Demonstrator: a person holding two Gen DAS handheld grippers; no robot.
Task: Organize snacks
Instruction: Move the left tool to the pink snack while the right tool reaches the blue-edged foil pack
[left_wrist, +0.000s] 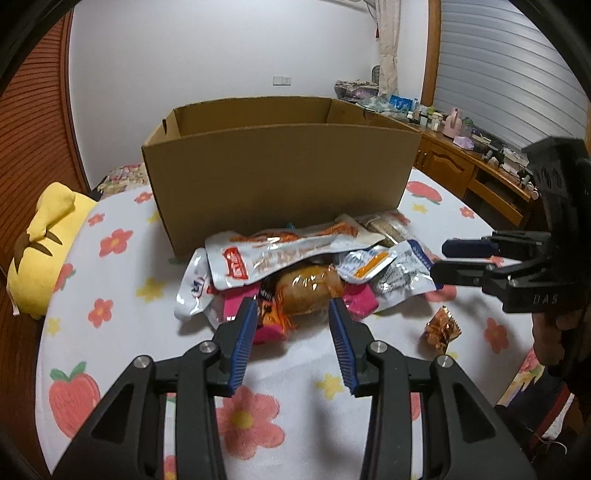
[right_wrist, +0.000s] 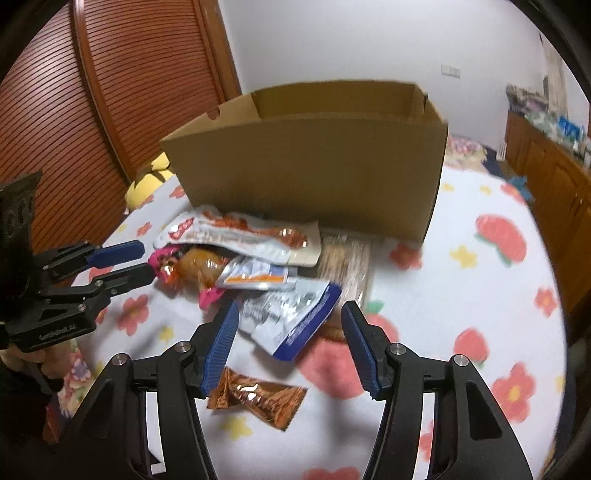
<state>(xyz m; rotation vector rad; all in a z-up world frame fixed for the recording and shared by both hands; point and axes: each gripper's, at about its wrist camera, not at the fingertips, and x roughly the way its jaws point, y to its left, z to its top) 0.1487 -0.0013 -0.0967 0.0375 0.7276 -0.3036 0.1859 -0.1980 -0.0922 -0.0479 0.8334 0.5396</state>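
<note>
A pile of snack packets (left_wrist: 295, 273) lies on the flowered cloth in front of an open cardboard box (left_wrist: 280, 170). My left gripper (left_wrist: 293, 306) is open, its tips on either side of a clear-wrapped brown bun (left_wrist: 306, 291). My right gripper (right_wrist: 290, 310) is open above a white and blue packet (right_wrist: 295, 317); it shows in the left wrist view (left_wrist: 439, 260) at the pile's right edge. A small orange foil packet (right_wrist: 258, 398) lies apart, near the right gripper's left finger. The box (right_wrist: 317, 162) looks empty as far as I see into it.
A yellow plush toy (left_wrist: 44, 240) lies at the left edge of the cloth. A wooden slatted door (right_wrist: 92, 110) stands to the left. A wooden cabinet (left_wrist: 461, 162) with cluttered small items runs along the right wall.
</note>
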